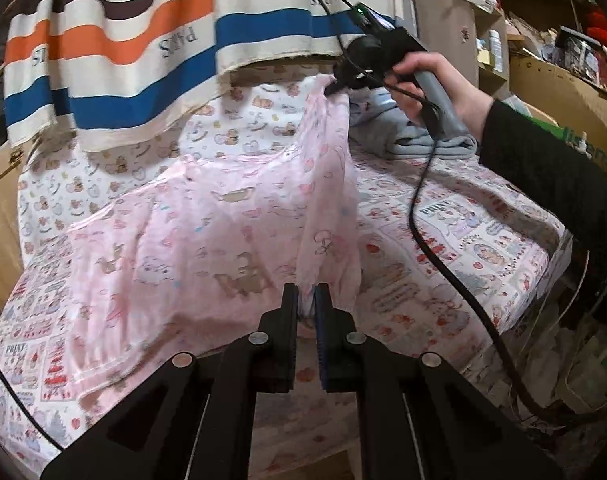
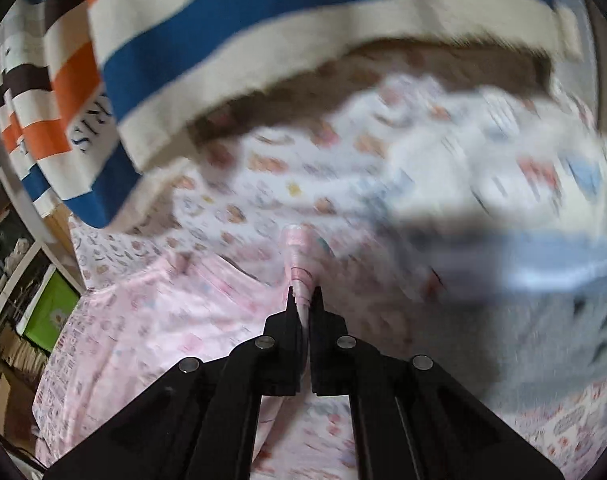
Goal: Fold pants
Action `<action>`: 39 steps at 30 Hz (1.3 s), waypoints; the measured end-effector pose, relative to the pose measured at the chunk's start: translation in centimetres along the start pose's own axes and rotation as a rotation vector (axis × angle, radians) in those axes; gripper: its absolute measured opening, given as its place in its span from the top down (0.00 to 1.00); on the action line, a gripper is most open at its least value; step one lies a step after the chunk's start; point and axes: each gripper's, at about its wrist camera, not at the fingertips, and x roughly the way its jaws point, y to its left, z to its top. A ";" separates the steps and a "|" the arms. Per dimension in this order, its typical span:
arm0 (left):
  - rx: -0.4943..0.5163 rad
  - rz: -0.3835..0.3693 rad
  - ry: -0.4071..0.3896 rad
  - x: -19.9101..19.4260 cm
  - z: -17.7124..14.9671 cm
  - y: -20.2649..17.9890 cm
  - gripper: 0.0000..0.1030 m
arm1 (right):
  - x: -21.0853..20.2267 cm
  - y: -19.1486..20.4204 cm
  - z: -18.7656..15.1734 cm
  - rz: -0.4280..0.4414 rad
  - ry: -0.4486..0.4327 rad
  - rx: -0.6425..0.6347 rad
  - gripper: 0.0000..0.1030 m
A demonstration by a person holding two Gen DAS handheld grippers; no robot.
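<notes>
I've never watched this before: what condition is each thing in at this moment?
Pink printed cotton pants: partly lifted off the patterned bedsheet, pinched at two spots.
Left gripper: shut on the pants.
Right gripper: shut on the pants.
Striped hanging cloth: draped.
Grey garment: folded.

The striped cloth [image 1: 143, 40] hanging above the printed bedsheet [image 1: 483, 240] carries the word "PARIS" in dark capitals, upside down, on its cream bands: once near the cloth's middle, once partly at its left edge, and once mirrored near its upper right. On the bedsheet below the cloth, small panels read "PRINT": one at the right, one at the lower left. Right of the cloth, a cardboard box [image 1: 575, 92] bears a green label with white letters, cut off and unreadable.
</notes>
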 end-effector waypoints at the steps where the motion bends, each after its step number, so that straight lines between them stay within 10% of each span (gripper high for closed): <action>1: -0.006 0.004 -0.004 -0.3 0.0 0.3 0.93 | 0.2 1.4 0.9 0.000 0.005 -0.027 0.98; 23: -0.289 0.232 -0.074 -5.9 -4.2 10.7 0.93 | 9.4 33.0 4.8 0.243 0.037 -0.342 0.98; 39: -0.389 0.206 0.005 -5.5 -7.6 12.3 0.93 | 22.3 40.0 -1.7 0.386 0.260 -0.243 0.98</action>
